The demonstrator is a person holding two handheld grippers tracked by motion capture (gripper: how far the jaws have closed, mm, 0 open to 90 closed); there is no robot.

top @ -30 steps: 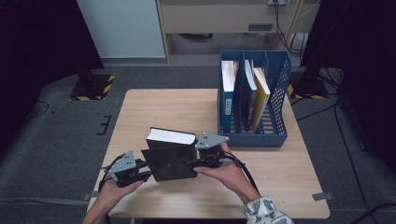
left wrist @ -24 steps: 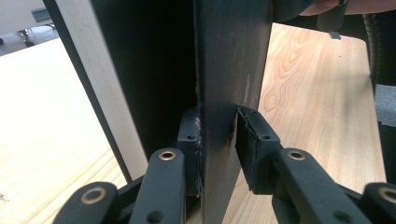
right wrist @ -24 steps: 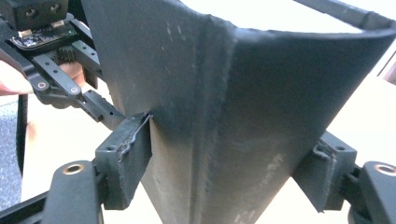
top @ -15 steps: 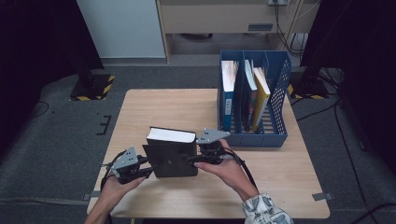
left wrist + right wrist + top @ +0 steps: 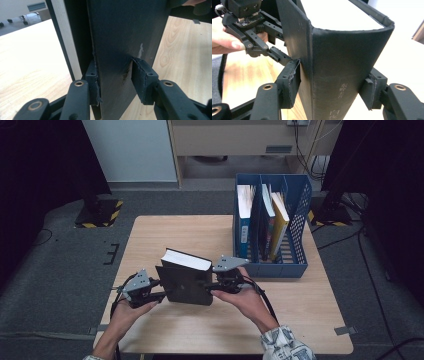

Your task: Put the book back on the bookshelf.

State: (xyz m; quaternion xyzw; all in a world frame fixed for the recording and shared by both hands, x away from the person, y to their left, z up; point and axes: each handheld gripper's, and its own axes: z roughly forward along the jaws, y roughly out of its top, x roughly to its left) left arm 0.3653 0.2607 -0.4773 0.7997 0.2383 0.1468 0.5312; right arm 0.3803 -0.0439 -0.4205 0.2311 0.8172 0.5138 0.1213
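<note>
**A dark book is being held up on the table**

A dark book is being held upright near the front middle of the wooden table, with its white page edge facing up. It is being kept between the two grippers.

The right gripper is being held against the book's right end, where the spine is. In the right gripper view, the spine is seen between the two jaws, and the pads are being pressed on its sides. These jaws have just been closing, and the book is being gripped by them.

The left gripper is being held at the book's left edge. In the left gripper view, the book's cover is standing between the jaws. One pad is being touched by the cover, but the other pad is being kept a little apart from it. These jaws have just been opening, so the book is not being squeezed there.

A blue file rack is being used at the back right of the table, well apart from the dark book. Some books are being kept standing inside it.
</note>
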